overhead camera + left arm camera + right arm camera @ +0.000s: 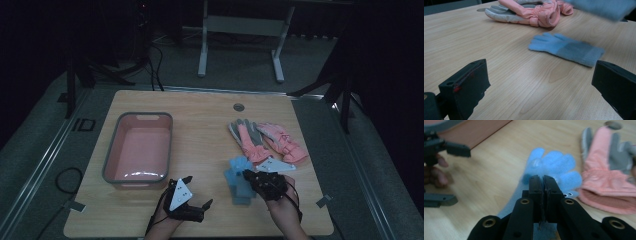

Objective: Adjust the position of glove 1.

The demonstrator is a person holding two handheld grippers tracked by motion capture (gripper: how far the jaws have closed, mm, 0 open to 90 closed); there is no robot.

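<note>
My right gripper [247, 174] [543, 180] is shut on a light blue knit glove [238, 165] [554, 165], held a little above the table; that glove shows blurred at the top right of the left gripper view [604, 8]. A second blue glove [243, 193] [566, 48] lies flat on the wood just ahead of my left gripper [198, 191] [541, 85]. The left gripper stands wide open with nothing between its jaws, which also appear at the left of the right gripper view [446, 147].
A pink basin [112, 150] with a grey rim sits on the left half of the table. Two pink and grey ski gloves [250, 140] [284, 143] [529, 12] lie at the right, just beyond the blue ones. A round cable hole [238, 107] marks the far edge.
</note>
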